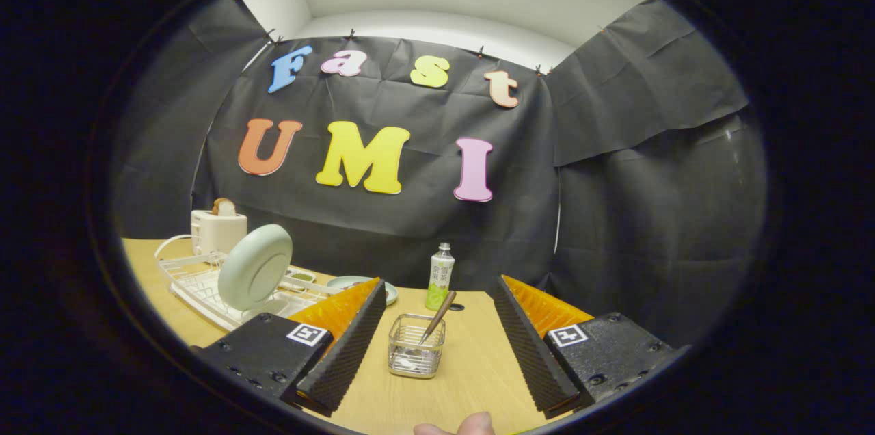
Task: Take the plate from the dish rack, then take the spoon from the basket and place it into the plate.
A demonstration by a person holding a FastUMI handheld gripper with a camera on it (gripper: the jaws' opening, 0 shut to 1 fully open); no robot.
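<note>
Taking the wire basket [416, 346] as the landmark, the scene runs like this. Far to its left, at the back of the light wooden table [472, 373], stands a boxy cream toaster [217, 230] with a browned slice of bread [223, 206] poking out of its slot. In front of the toaster sits the white dish rack [198, 284], a tray of thin wires with a looped handle. The plate [255, 267], round, smooth and pale green, stands on edge in that rack, tilted slightly back, well to the left of the basket. Just right of the rack a small dish with something green in it [301, 276] and a shallow pale saucer [355, 282] lie flat on the wood, behind and left of the basket.

The basket itself is a small square cage of shiny metal mesh. The spoon [437, 317] stands in it with its slim brownish handle leaning out to the upper right. Behind the basket, slightly right, is a slender bottle [439, 276] with a white cap and a green and white label.

The gripper [435, 315] hangs spread wide, its ribbed, wedge-shaped fingers [348, 346] flanking the basket without touching it; the basket sits between them, nothing clasped. A fingertip [458, 426] of the person shows nearer than the basket.
</note>
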